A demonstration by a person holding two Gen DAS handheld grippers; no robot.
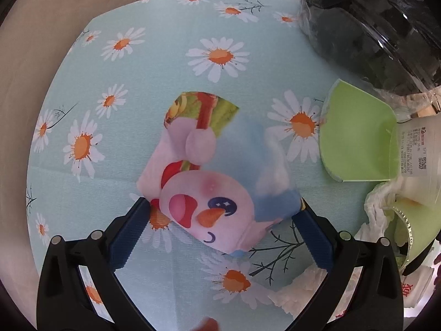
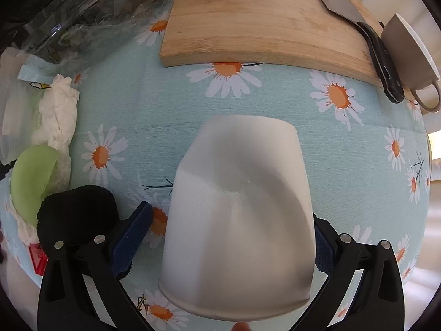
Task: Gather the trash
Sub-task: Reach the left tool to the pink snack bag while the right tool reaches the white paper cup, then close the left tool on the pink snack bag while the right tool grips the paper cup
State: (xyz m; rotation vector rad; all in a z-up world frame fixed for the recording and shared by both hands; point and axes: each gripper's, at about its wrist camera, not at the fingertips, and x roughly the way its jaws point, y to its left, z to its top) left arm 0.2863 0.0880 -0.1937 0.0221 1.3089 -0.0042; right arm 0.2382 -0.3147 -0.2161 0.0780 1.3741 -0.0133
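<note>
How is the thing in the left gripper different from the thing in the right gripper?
The left gripper holds a snack wrapper; the right gripper holds a paper cup. The wrapper is colourful, with a pink cartoon face; the cup is plain white. The wrapper is a soft, flattened pouch; the cup is a stiff body, dented on its side. Both sit between blue pads above the daisy tablecloth.

White container [image 1: 419, 151]: QR code, tiny print, illegible. No other readable text.

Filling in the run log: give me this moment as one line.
left tool: shut on cartoon wrapper | right tool: shut on dented white cup | both above daisy tablecloth | black trash bag nearby
</note>
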